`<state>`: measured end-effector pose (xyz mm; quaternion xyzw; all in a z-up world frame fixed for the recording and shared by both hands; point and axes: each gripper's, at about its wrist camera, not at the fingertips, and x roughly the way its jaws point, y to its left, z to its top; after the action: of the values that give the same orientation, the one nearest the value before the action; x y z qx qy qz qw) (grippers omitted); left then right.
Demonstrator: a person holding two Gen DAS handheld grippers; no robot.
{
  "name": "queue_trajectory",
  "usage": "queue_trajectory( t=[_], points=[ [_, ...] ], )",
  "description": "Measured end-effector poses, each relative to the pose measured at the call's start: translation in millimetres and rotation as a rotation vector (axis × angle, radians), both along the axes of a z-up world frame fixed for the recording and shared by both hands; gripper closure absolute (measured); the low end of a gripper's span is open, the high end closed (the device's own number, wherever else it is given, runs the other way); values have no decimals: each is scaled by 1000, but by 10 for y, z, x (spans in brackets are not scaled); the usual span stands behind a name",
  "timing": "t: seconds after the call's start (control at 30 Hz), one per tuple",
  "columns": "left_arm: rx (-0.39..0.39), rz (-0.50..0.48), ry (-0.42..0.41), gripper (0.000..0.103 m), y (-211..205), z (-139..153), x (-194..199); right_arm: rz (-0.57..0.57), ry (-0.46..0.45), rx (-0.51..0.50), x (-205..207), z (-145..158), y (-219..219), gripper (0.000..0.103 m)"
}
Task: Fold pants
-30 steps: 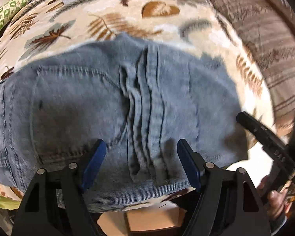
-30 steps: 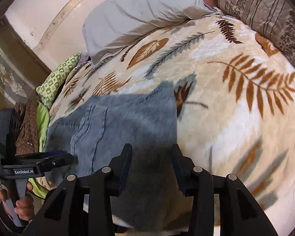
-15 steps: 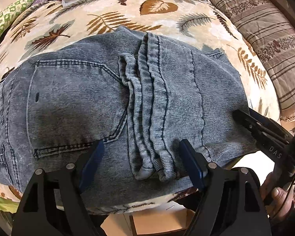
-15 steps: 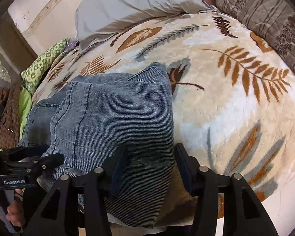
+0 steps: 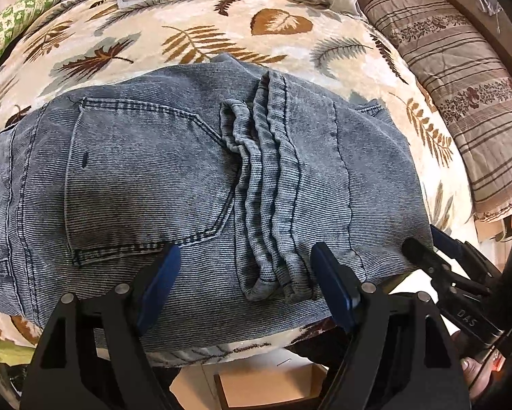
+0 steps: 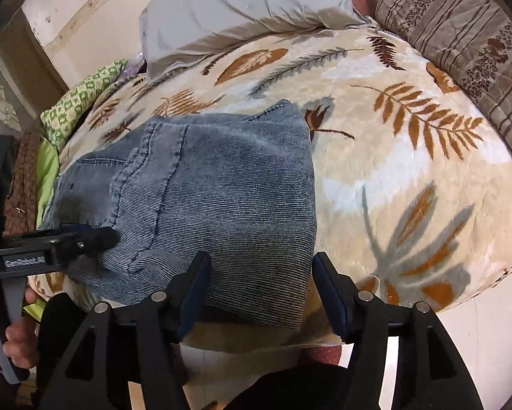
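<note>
The blue denim pants (image 5: 194, 184) lie folded into a compact stack on the leaf-print blanket (image 5: 194, 34), back pocket up, leg hems bunched down the middle. They also show in the right wrist view (image 6: 221, 191). My left gripper (image 5: 245, 273) is open and empty, just above the near edge of the stack. My right gripper (image 6: 259, 280) is open and empty over the stack's near right corner. It shows at the right in the left wrist view (image 5: 440, 256), and the left gripper shows at the left in the right wrist view (image 6: 85, 235).
A grey pillow (image 6: 242, 10) and a green patterned cloth (image 6: 81, 102) lie at the far side of the bed. A striped brown cushion (image 5: 461, 102) lies on the right. The bed edge is just under the grippers, with a cardboard box (image 5: 266, 386) below.
Both grippers have pulled back slightly toward the near bed edge and steadied. The right gripper's jaws have opened wider. The pants lie still in the same fold.
</note>
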<state>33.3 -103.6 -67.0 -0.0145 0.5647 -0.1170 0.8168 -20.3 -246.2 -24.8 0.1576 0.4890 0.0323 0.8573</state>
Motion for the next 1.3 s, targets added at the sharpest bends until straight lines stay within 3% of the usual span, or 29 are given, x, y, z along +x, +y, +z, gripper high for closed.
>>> queue_trajectory(
  t=[0.1, 0.37, 0.53, 0.67, 0.87, 0.97, 1.1, 1.3],
  points=[
    [-10, -1, 1, 25, 23, 13, 2, 1, 40, -20, 46, -72, 29, 29],
    [-32, -4, 20, 25, 72, 35, 10, -10, 63, -50, 60, -97, 58, 26],
    [-67, 8, -69, 25, 395, 428, 7, 19, -60, -154, 15, 249, 238, 26],
    [-122, 65, -106, 24, 1022, 678, 75, 148, -124, -175, 123, 515, 693, 20],
    [-234, 194, 21, 24, 2202, 474, 225, 431, -139, -180, 278, 608, 1851, 17],
    [-278, 226, 87, 24, 2636, 309, 374, 585, -154, -247, 251, 582, 2519, 16],
    [-370, 208, 166, 24, 2905, 102, 579, 725, -243, -431, 128, 531, 3280, 14],
    [-430, 144, 215, 24, 2901, -77, 992, 803, -289, -654, 99, 261, 3891, 10]
  ],
)
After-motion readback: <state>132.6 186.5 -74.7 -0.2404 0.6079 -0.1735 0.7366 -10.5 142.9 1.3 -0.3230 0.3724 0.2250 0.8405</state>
